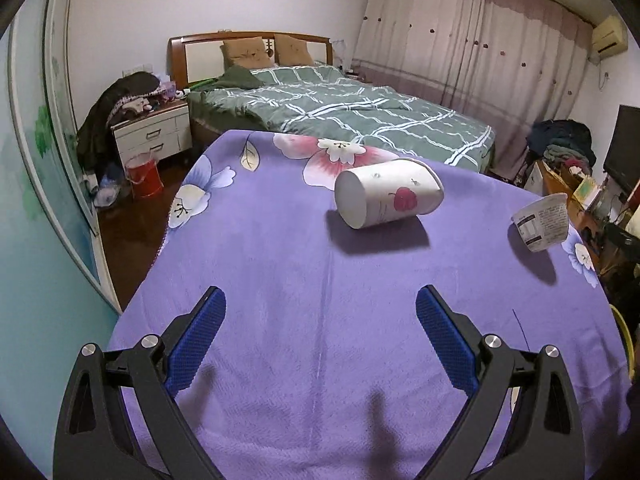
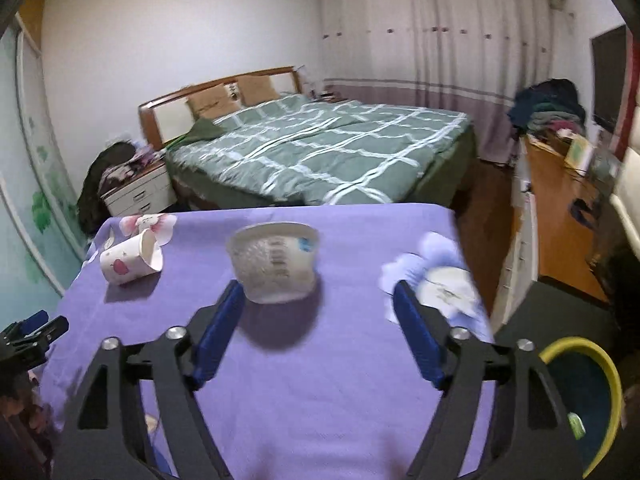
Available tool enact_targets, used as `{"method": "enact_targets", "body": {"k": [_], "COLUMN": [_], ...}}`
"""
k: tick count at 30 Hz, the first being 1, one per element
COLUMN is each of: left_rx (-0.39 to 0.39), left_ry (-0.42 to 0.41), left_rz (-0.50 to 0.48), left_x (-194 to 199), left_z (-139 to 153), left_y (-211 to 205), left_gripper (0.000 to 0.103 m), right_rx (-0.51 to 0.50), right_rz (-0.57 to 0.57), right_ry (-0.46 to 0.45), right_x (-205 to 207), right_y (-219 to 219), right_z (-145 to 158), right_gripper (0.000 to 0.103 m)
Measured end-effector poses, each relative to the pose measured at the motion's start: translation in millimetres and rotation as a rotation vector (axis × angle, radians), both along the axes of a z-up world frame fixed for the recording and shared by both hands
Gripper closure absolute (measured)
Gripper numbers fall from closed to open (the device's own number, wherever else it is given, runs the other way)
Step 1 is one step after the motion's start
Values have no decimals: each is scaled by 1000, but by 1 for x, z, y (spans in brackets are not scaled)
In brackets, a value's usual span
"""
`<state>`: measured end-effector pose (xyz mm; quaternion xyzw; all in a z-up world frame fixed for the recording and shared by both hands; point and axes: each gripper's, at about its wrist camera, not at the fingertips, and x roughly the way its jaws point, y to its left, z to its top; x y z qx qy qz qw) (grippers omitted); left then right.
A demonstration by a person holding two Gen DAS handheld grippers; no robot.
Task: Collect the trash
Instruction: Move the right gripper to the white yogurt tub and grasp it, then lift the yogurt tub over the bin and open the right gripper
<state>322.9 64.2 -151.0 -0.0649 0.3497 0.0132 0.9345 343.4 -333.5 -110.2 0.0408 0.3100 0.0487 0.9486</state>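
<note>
No text can be read with certainty. The white plastic tub point(image 1: 543, 222) at three o'clock on the purple flowered tablecloth point(image 1: 280, 264) carries a panel of fine black print, too small to make out. In the right wrist view its side shows large blurred grey characters and a small blue mark, both illegible.

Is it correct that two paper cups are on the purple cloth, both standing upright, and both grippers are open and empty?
Not quite. Only the printed tub stands upright. The cup with the red mark lies on its side, as the left wrist view shows. The rest holds: both are on the purple cloth, and the left gripper and right gripper are open and empty.
</note>
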Motion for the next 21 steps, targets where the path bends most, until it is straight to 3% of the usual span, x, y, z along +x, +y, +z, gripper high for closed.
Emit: {"method": "enact_targets", "body": {"k": [6,19,21], "left_rx": [-16,-32,-33], "left_ry": [-6,0,1], "left_rz": [5,-29,-32], "left_x": [-2,-5,-5], "left_z": [1,3,3], "left_y": [-2,-10,-11], "left_gripper": [8,8,8], "right_rx": [-41,-49,-36], "right_rz": [65,64,62], "right_ry": [55,131,131], "right_x": [43,92,94], "right_y": [27,41,40], "right_z": [-18,-48,-51], "right_gripper": [23,20,27]}}
